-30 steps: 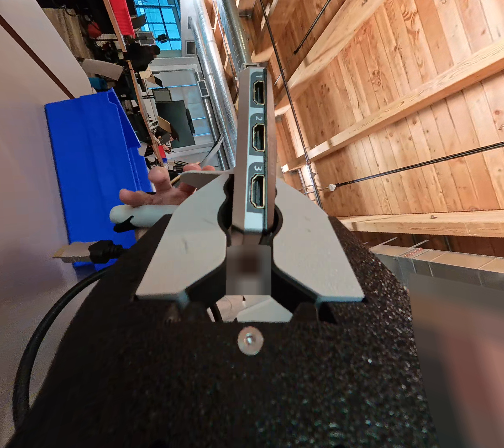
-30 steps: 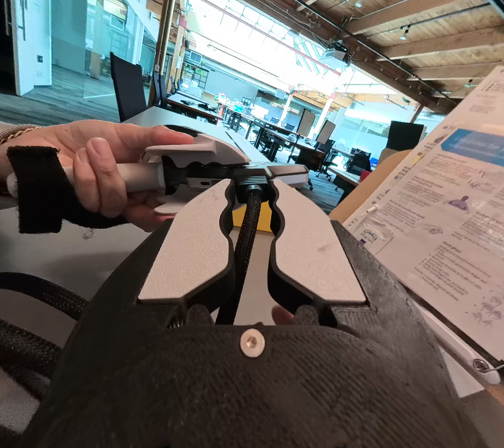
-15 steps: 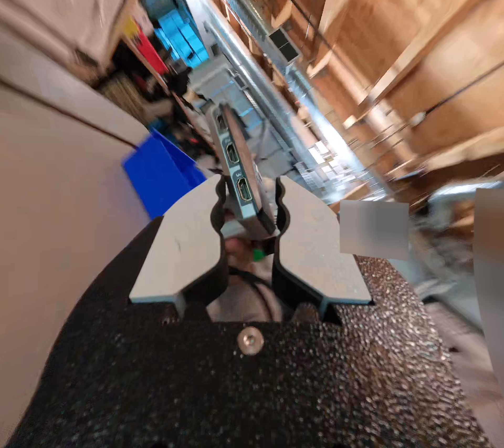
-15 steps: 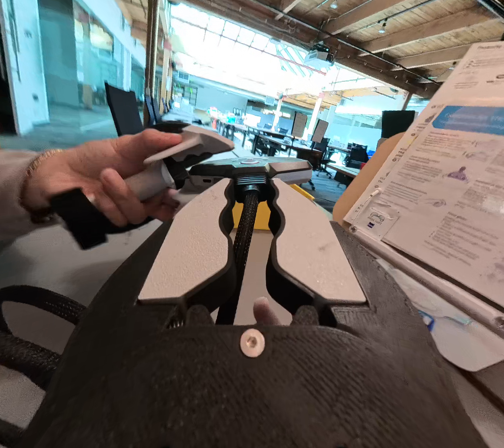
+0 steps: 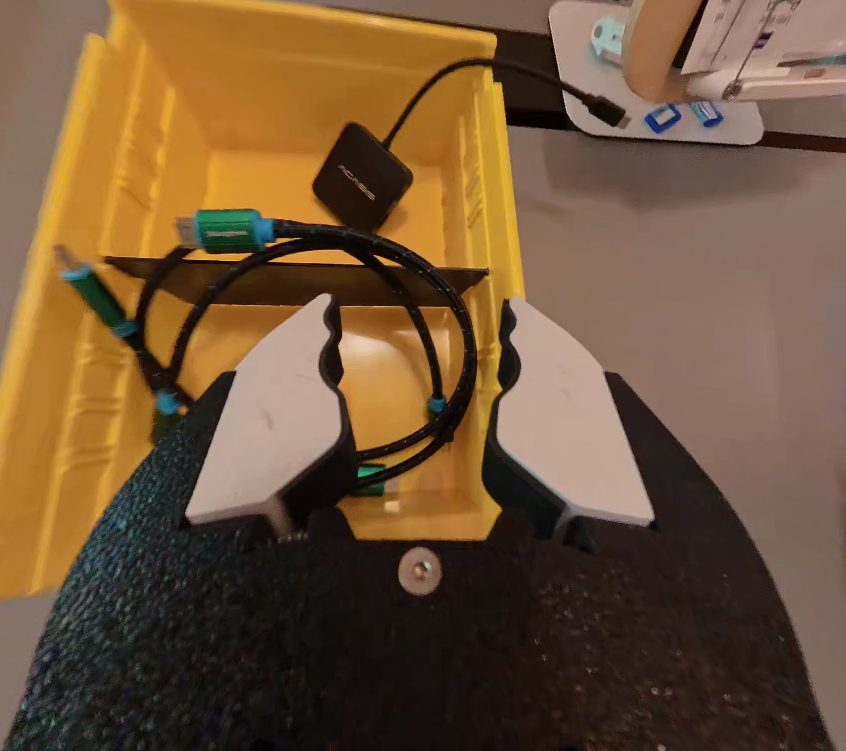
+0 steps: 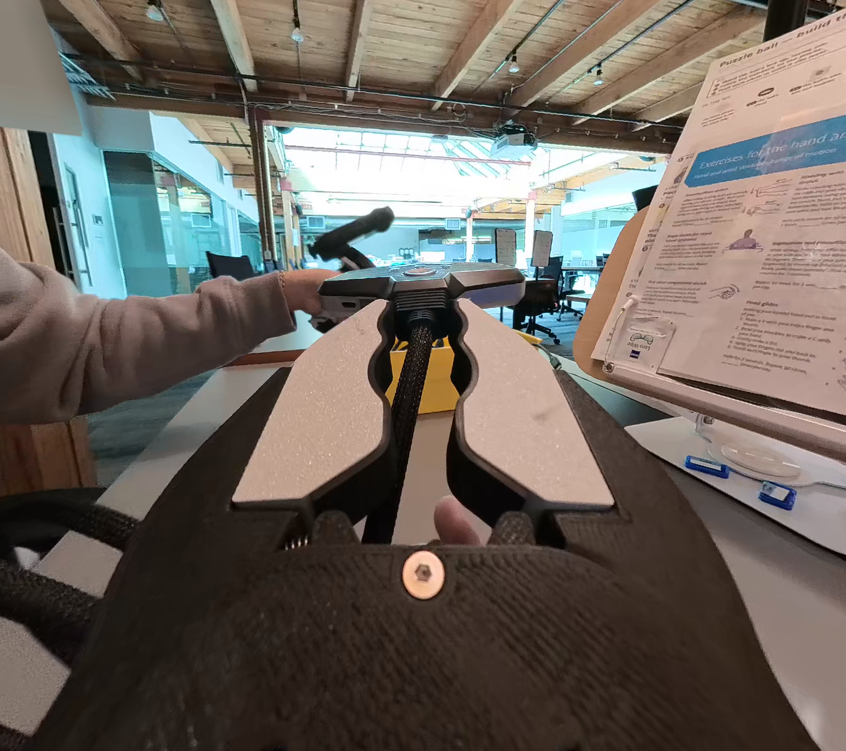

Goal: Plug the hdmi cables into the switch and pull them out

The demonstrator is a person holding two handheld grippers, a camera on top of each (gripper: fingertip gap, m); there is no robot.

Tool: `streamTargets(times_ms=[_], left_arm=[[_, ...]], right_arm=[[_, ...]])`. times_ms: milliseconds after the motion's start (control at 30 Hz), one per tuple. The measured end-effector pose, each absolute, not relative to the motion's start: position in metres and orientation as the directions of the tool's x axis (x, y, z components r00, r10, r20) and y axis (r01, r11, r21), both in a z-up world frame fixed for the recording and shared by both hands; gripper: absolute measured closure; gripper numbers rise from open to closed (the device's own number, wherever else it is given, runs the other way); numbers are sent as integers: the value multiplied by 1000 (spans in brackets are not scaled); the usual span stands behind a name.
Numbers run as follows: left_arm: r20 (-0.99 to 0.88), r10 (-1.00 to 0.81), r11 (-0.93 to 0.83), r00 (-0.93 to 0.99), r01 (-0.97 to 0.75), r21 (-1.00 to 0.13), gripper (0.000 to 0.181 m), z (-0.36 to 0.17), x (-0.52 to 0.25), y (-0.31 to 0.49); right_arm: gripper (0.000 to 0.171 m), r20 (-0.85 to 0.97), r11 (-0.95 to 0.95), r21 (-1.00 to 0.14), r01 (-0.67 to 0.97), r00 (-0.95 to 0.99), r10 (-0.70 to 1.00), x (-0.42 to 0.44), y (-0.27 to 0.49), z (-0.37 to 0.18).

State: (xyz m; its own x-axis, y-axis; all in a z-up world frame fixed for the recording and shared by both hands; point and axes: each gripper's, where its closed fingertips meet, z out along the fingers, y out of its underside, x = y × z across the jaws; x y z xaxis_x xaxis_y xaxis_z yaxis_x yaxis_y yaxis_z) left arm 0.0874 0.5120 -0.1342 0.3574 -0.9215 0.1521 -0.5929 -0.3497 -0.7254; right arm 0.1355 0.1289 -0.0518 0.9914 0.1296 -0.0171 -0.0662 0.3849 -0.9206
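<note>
My right gripper (image 6: 421, 312) is shut on the braided black cable (image 6: 407, 399) of the grey HDMI switch (image 6: 421, 278) and holds the switch up in front of it. My left gripper (image 5: 419, 308) is open and empty. It hovers over a yellow bin (image 5: 82, 363). In the bin lie coiled braided HDMI cables (image 5: 458, 340) with green plugs, one plug (image 5: 224, 231) on top of a black divider (image 5: 293, 285) and another (image 5: 94, 294) at the left wall. In the right wrist view a sleeved arm (image 6: 137, 340) reaches left of the switch.
A black square adapter (image 5: 361, 180) lies in the bin's far part; its lead runs over the wall to a plug (image 5: 604, 111) on a white base (image 5: 732, 134). A document stand with printed sheets (image 6: 755, 248) is at the right. The grey table (image 5: 686, 294) spreads right of the bin.
My left gripper has let go of the switch, opened, and swung down over the yellow bin. My right gripper still holds the switch by its cable.
</note>
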Motion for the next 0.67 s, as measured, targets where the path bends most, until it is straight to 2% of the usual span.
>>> streamTargets(times_ms=[100, 167, 267, 333, 367, 400, 533, 667], left_arm=[[246, -889, -446, 386, -611, -654, 122, -161, 99, 513], [272, -871, -481, 410, -591, -648, 130, -166, 106, 516], [245, -879, -467, 410, -632, -618, 135, -179, 108, 514], [248, -889, -453, 386, -654, -606, 146, -183, 109, 508], [254, -894, -444, 370, -649, -618, 163, -180, 110, 507], [259, -897, -437, 357, -636, -636, 166, -174, 110, 506], [257, -913, -402, 316, -598, -693, 166, -141, 95, 502], [238, -953, -304, 190, -583, -754, 167, -100, 74, 485]], right_arm=[[148, -12, 369, -928, -55, 993, 118, 137, 129, -55], [149, -20, 385, -921, -66, 992, 122, 138, 127, -54], [149, -15, 383, -922, -61, 992, 122, 138, 126, -55], [149, -18, 377, -924, -63, 992, 122, 139, 127, -57], [149, -19, 371, -927, -62, 993, 118, 139, 128, -58], [149, -17, 364, -929, -58, 993, 113, 140, 128, -59], [149, -28, 373, -925, -77, 990, 135, 141, 124, -59], [149, -59, 423, -891, -161, 968, 245, 135, 115, -53]])
